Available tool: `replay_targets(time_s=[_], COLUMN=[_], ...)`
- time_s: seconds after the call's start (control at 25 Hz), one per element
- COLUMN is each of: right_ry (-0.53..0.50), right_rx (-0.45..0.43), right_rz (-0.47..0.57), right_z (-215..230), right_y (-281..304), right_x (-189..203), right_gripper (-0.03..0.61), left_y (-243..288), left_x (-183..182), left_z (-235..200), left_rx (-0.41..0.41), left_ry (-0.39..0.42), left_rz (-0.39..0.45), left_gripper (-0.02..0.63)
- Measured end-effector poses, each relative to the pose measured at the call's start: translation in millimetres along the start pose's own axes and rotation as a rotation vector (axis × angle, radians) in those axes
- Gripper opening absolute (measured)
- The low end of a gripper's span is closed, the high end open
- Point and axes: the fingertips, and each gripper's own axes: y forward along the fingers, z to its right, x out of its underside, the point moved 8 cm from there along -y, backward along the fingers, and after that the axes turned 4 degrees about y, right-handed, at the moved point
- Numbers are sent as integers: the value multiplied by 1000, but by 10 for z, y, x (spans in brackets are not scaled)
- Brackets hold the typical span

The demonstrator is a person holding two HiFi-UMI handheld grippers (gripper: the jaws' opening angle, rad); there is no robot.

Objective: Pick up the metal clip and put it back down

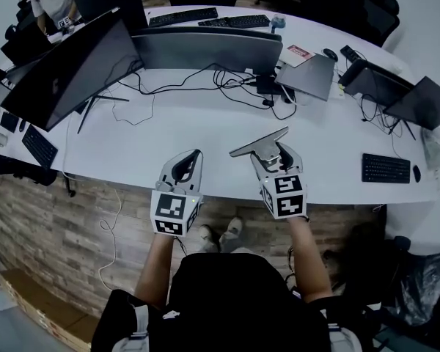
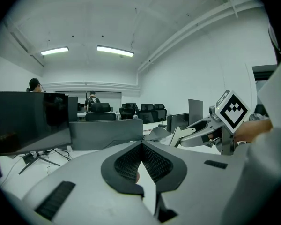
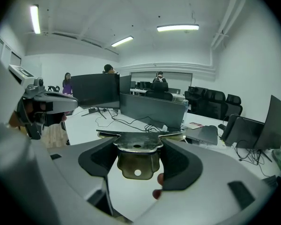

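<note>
Contact is the relation that matters here: the right gripper has its jaws closed on the metal clip, so the clip lies directly between its pads and not away from it. The long axis of the clip, its wide flat top edge, runs crosswise to the jaws and sticks out past both of them. A narrower tab with a small hole hangs down between the pads. In the head view the clip sits at the front tip of the right gripper, over the near part of the white table (the place for putting it down is, I judge, straight below and ahead). The left gripper is just beside, to the left, jaws together and with nothing between them. How high the clip is above the table cannot be told.
</note>
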Motion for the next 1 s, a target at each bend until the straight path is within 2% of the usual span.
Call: replay_targets(time_s=[0.52, 1.0], right_ry=[13, -37], right_rx=[-59, -131], right_rz=[-142, -286], right_z=[-166, -423], right_y=[337, 706], right_x=[578, 1085], right_gripper=[299, 298], left_y=[77, 98], left_x=[566, 1032], left_z=[57, -5], left_rx=[23, 10], left_ry=[-56, -117], left_rz=[-122, -205], left_gripper=[11, 11])
